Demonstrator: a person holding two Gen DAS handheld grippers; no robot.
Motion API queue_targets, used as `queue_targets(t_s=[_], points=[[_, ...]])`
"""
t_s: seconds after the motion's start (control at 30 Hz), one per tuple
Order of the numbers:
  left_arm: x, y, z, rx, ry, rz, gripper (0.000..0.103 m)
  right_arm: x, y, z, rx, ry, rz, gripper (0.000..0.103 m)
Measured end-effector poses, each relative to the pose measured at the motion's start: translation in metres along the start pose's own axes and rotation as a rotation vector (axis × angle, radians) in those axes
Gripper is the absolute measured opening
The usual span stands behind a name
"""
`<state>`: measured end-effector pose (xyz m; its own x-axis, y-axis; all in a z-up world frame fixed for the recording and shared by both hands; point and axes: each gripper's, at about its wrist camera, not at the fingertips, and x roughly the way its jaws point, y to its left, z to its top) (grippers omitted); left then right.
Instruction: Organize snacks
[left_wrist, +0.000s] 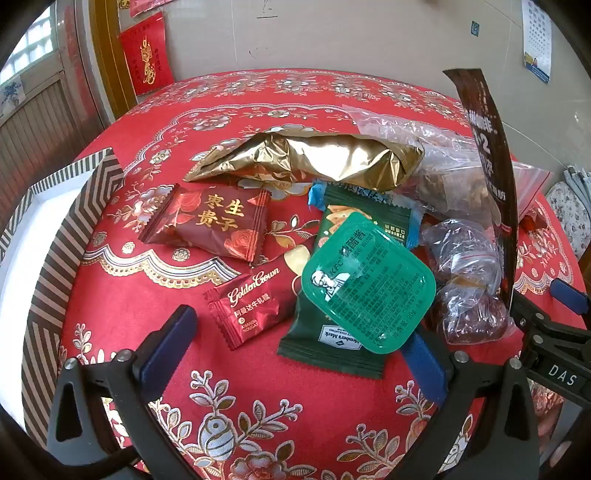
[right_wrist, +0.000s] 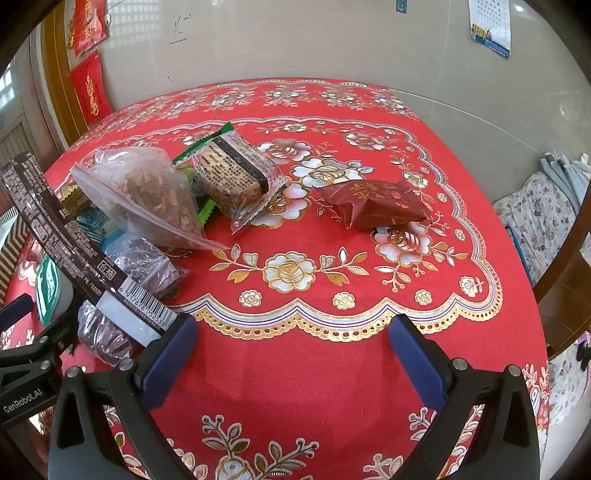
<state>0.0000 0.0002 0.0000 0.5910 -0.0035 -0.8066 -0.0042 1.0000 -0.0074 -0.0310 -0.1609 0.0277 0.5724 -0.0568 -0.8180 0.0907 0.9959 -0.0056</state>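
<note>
Snacks (left_wrist: 225, 225) are shown still scattered on the desk (right_wrist: 295, 354), the striped box (left_wrist: 70, 236) unfilled, both claws (left_wrist: 299, 354) (right_wrist: 291, 354) spread apart, empty.

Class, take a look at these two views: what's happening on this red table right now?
A person is sorting snacks with a handheld gripper in each hand. Both the left gripper and the right gripper are open and hold nothing. A pile of wrapped sweets, a green sauce tub, a gold foil bag and clear bags of dried food sit on the red tablecloth. A striped box waits at the left. Nothing appears packed yet.
</note>
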Motion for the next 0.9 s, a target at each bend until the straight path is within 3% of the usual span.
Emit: queue_targets(t_s=[0.23, 0.43, 0.57, 0.9], points=[[-0.015, 0.0, -0.009, 0.04, -0.032, 0.019, 0.103, -0.004, 0.002, -0.004, -0.01, 0.001, 0.007, 0.103], [-0.058, 0.014, -0.019, 0.029, -0.116, 0.002, 0.103, -0.039, 0.0, -0.014, -0.012, -0.07, -0.035, 0.103], [-0.081, 0.02, -0.011, 0.027, -0.163, -0.012, 0.103, -0.063, 0.001, -0.014, -0.003, -0.107, -0.01, 0.103], [-0.108, 0.045, -0.011, -0.012, -0.254, 0.011, 0.103, -0.108, 0.013, -0.009, -0.058, -0.214, -0.013, 0.103]])
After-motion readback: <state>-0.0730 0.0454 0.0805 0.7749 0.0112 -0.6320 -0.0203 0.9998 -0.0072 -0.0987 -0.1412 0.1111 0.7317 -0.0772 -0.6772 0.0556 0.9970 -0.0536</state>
